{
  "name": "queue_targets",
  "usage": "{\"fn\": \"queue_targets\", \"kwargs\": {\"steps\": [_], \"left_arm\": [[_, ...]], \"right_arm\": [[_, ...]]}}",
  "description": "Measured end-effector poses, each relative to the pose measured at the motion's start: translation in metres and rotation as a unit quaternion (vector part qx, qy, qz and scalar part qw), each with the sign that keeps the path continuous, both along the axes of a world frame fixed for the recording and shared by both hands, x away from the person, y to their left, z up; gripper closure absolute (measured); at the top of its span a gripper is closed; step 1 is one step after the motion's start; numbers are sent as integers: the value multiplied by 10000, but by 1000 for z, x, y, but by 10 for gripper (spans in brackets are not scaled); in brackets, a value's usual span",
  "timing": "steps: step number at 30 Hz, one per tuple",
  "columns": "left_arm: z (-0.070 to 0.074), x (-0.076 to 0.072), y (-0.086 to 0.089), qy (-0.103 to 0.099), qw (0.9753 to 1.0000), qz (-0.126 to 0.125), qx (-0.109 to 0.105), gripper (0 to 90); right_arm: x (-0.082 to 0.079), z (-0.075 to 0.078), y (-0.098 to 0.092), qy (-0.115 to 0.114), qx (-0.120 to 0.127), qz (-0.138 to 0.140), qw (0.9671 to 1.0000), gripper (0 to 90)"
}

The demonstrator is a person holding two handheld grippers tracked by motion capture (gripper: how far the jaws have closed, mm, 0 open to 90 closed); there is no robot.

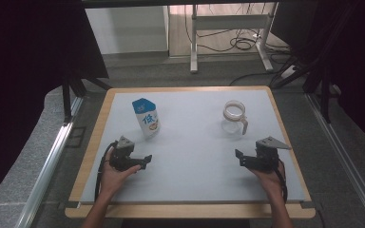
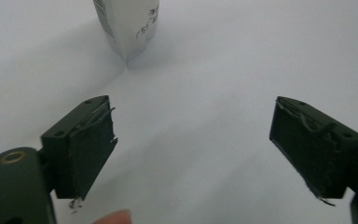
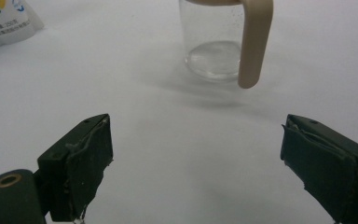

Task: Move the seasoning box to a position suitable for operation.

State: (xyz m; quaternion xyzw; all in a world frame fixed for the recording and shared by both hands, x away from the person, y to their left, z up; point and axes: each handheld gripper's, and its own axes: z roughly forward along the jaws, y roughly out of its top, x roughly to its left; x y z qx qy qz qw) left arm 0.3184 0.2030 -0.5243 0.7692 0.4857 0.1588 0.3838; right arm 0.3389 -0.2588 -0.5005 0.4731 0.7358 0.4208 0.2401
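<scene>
- Left tool (image 1: 132, 160), lower left of the high view, rests on the worktop (image 1: 190, 180) with jaws spread, empty.
- Right tool (image 1: 255, 159), lower right, likewise released.
- Carton (image 1: 146, 117) stands upper left; a glancing approach could tip it.
- Glass jug (image 1: 234, 117), upper right, looks slippery.

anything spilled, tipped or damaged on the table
Nothing spilled or tipped: the milk carton and glass jug stand upright. The one flaw is the frayed padding on the left gripper fingers, its edges peeling.
</scene>
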Motion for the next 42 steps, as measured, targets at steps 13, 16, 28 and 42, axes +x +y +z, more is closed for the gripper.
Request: {"fn": "queue_targets", "kwargs": {"steps": [13,16,28,42], "left_arm": [[-14,9,-12,227,9989,-401,114,227],[-11,7,-12,184,9988,-451,91,225],[-5,5,9,167,9992,-354,-101,202],[0,5,-1,210,9978,-577,-237,186]], "right_arm": [[2,-6,-1,-59,-244,15,9997,127],[1,-5,-1,-50,-265,-3,9996,127],[30,45,7,-523,-396,-142,9977,111],[111,65,24,-274,-406,5,9988,22]]}}
